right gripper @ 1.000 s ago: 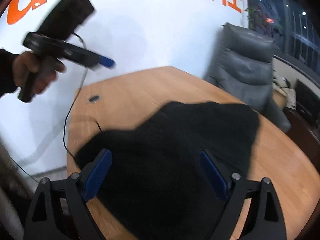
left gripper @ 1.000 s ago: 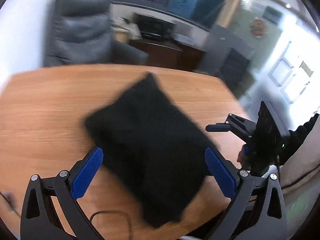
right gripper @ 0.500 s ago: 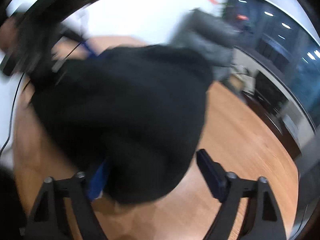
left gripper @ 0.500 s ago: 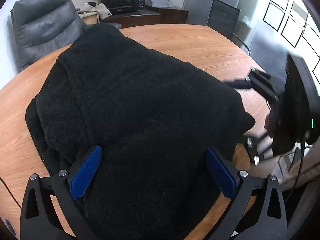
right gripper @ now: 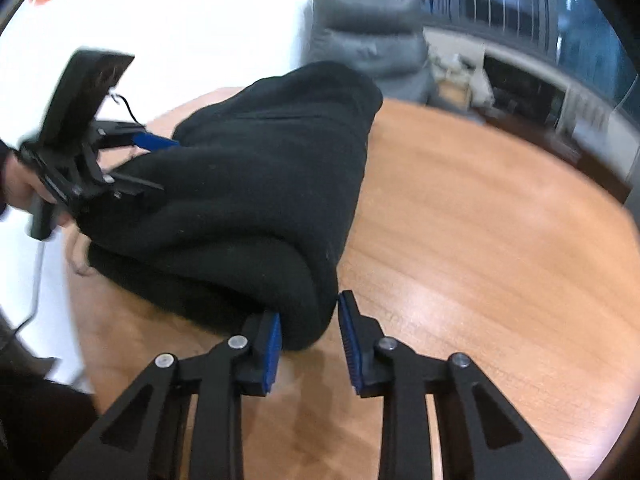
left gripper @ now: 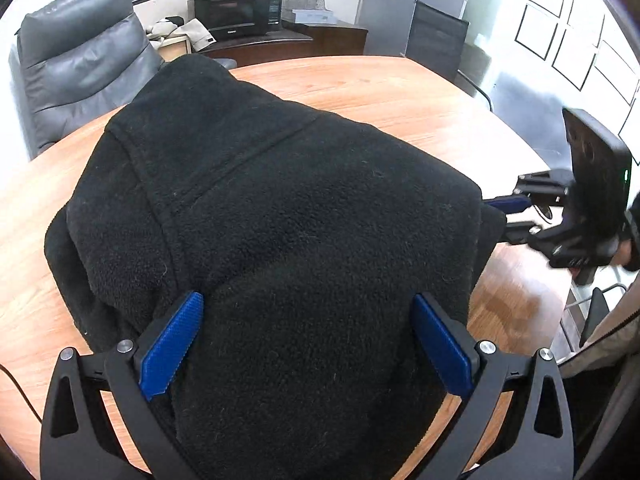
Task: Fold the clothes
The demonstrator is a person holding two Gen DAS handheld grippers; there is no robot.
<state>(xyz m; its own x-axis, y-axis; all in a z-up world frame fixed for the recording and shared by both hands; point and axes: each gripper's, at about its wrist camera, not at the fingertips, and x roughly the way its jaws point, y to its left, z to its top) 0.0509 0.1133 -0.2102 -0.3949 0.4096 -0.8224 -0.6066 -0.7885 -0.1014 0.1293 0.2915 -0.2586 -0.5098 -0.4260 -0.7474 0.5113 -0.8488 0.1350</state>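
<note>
Left wrist view, garment: folded black fleece garment (left gripper: 280,220) lies bunched on the round wooden table (left gripper: 380,88), filling most of the frame; a seam runs across its top layer.
Left wrist view, left gripper: black two-finger left gripper with blue pads (left gripper: 308,340) has its jaws spread wide, the fleece lying between and over the pads; nothing is clamped.
Left wrist view, right gripper: black right gripper (left gripper: 508,216) comes in from the right edge with its fingers at the garment's right corner; from here I cannot tell how firmly they bite.
Left wrist view, background: grey leather armchair (left gripper: 80,64) behind the table, black microwave (left gripper: 240,14) on a low counter; both sharp here.
Right wrist view, right gripper: jaws (right gripper: 310,338) narrowed around the rolled near corner of the fleece (right gripper: 260,184); left pad touches cloth, right pad sits just beside it, so a loose pinch on the corner.
Right wrist view, left gripper: the left gripper (right gripper: 132,164) held by a hand (right gripper: 20,184) at the garment's far left edge, fingers apart over the cloth.
Right wrist view only: stacked fold layers at the garment's edge, bare tabletop (right gripper: 500,240) to the right; picture is motion-blurred.
</note>
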